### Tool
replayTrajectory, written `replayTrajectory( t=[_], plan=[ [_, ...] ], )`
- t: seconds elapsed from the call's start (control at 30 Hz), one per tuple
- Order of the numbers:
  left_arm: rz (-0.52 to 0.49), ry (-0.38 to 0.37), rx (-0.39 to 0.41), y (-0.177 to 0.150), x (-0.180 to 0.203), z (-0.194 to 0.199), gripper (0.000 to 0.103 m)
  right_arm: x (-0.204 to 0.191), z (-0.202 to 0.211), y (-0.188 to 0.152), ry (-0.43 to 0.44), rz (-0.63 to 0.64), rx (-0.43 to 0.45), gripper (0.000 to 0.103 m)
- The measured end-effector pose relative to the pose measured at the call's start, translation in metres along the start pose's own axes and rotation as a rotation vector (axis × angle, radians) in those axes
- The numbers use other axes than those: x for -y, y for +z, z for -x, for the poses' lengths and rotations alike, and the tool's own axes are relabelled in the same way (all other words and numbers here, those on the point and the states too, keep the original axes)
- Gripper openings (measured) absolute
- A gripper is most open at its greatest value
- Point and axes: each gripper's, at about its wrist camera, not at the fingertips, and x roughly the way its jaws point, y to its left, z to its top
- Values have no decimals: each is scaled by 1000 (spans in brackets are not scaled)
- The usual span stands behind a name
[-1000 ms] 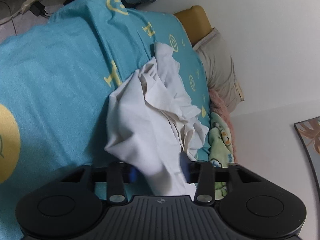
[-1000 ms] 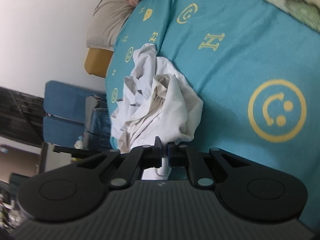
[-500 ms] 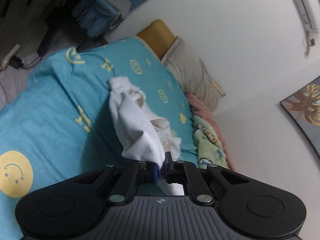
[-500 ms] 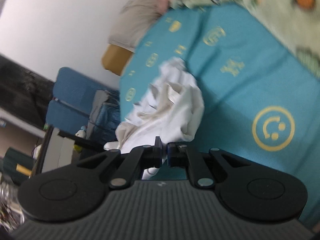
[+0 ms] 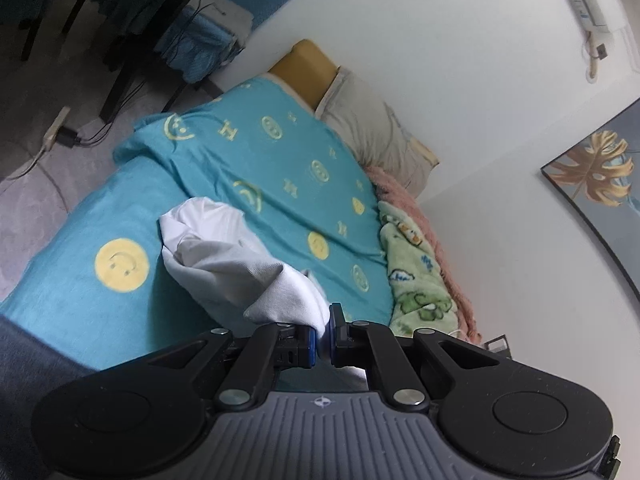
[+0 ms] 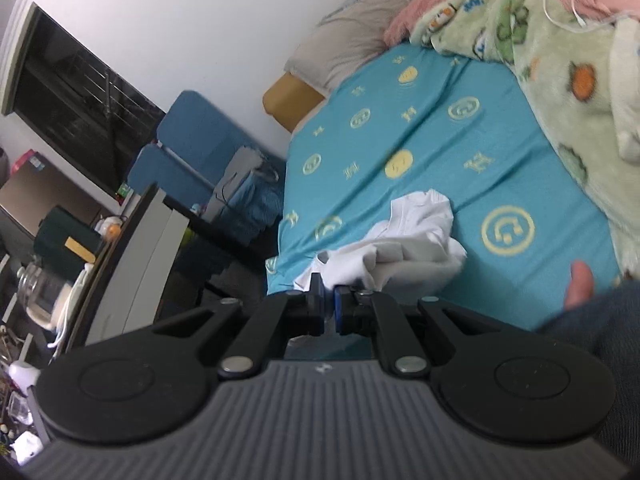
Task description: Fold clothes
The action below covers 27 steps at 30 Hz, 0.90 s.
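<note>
1. White shirt [image 5: 224, 256] hangs bunched between my 2 grippers, its far end on the teal bedsheet [image 5: 80, 312].
2. My left gripper [image 5: 324, 340] and right gripper [image 6: 328, 312] are each clamped on an edge.
3. Step: lifting; next, I'd spread it flat.

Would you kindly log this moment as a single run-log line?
left gripper: shut on white garment | right gripper: shut on white garment | garment: bunched, over teal bedsheet | fold: not yet made

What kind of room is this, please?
Most likely a bedroom: a bed with a teal smiley-print cotton sheet, a beige fabric pillow at its head, and a green cartoon-print fleece blanket along the wall.
</note>
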Motion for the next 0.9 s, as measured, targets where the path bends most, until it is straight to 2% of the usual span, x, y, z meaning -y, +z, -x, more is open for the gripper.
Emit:
replayTrajectory(
  t=[0.2, 0.4, 0.63, 0.8, 0.9],
  plan=[
    [34, 107, -27, 28, -8, -59, 7, 13, -60, 16, -45, -51, -14, 8],
    [-2, 172, -61, 66, -12, -153, 7, 44, -142, 53, -122, -129, -49, 8],
    [-70, 164, -26, 92, -27, -228, 7, 70, -219, 81, -129, -159, -61, 9],
    [-42, 156, -23, 107, -47, -265, 7, 70, -250, 88, -125, -93, -62, 10],
    [-74, 151, -46, 111, -53, -279, 9, 71, -265, 87, -159, -39, -70, 11]
  ],
)
